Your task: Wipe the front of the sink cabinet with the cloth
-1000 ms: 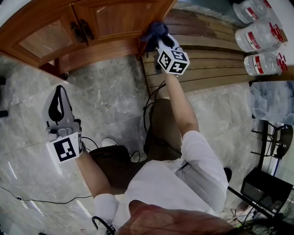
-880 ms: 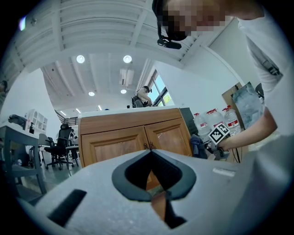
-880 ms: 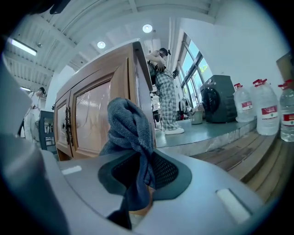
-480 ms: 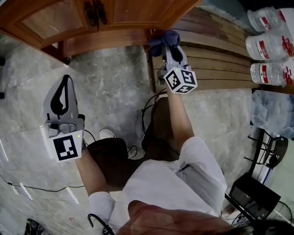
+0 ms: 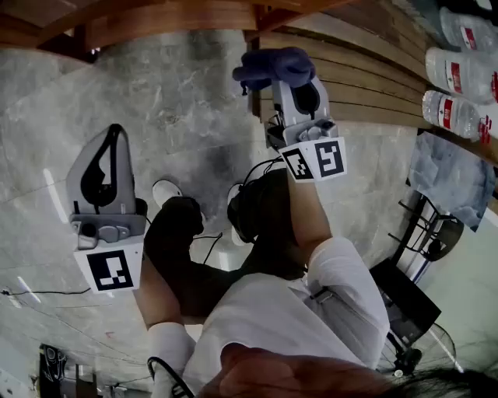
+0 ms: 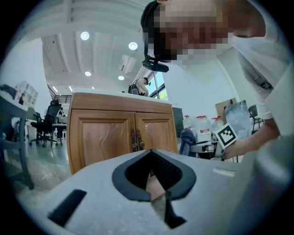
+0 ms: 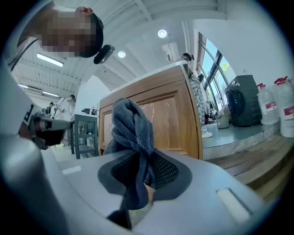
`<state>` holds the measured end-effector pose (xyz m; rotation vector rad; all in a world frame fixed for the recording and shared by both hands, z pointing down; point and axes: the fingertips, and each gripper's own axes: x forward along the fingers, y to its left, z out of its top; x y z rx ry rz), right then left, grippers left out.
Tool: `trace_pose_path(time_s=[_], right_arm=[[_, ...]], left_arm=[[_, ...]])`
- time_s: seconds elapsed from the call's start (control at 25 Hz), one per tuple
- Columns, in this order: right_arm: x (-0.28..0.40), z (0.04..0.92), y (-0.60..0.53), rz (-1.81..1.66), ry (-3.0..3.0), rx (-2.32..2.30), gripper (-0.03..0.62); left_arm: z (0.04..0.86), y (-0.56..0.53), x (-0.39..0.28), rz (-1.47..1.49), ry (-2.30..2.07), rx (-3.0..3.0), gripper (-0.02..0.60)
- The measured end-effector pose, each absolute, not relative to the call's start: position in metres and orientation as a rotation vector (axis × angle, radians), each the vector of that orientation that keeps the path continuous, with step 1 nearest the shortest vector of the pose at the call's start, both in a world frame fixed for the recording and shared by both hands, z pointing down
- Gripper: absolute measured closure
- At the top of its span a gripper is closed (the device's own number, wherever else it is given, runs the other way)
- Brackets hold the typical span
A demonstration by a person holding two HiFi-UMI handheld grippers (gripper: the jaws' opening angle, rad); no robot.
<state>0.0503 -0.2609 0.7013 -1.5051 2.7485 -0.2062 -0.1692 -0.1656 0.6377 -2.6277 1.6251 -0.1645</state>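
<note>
The wooden sink cabinet (image 5: 156, 17) shows only as a strip at the head view's top edge. In the left gripper view the cabinet (image 6: 121, 137) faces me with both doors closed. My right gripper (image 5: 294, 76) is shut on a bunched dark blue cloth (image 5: 274, 65), held in the air a short way off the cabinet's right corner. In the right gripper view the cloth (image 7: 133, 131) rises from between the jaws in front of the cabinet (image 7: 170, 121). My left gripper (image 5: 115, 132) hangs over the floor, jaws shut, with nothing in them.
Wooden steps (image 5: 366, 85) run along the cabinet's right side, with large water bottles (image 5: 467, 78) on them. Grey marble floor (image 5: 179, 109) lies below. A black cable (image 5: 257, 183) trails by the person's feet. A black stand (image 5: 405, 299) sits at the lower right.
My right gripper has drawn the cloth back from the cabinet's lower right corner. The cabinet has slid to the top edge of the head view. The left gripper has stayed roughly where it was.
</note>
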Motion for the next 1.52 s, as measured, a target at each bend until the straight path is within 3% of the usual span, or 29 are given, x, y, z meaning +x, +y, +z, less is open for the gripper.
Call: trace_pose_path(time_s=[0.12,0.36,0.76,1.0,1.52], right_arm=[[0.042,0.674,-0.250,-0.218,2.769,-1.469,0.507],[0.020,0.560,-0.235,-0.074,2.954,-1.334,0.507],[0.018,0.264,-0.185,0.116,3.003,-1.149,0.503],[0.033,0.135,-0.136,0.221,3.031,-1.056,0.502],[0.099,0.036,-0.068,0.099,2.995,-1.111,0.502]], left_arm=[[0.641,-0.151,-0.160,-0.039,1.540,-2.737,0.581],[0.615,-0.123,-0.179,0.034,1.779,-2.842,0.581],[0.334,-0.080,-0.158,0.027,1.694,-2.864,0.581],[0.206,-0.053,-0.138,-0.054,1.623,-2.838,0.580],[0.067,-0.019,-0.084,0.038,1.598,-2.822,0.581]])
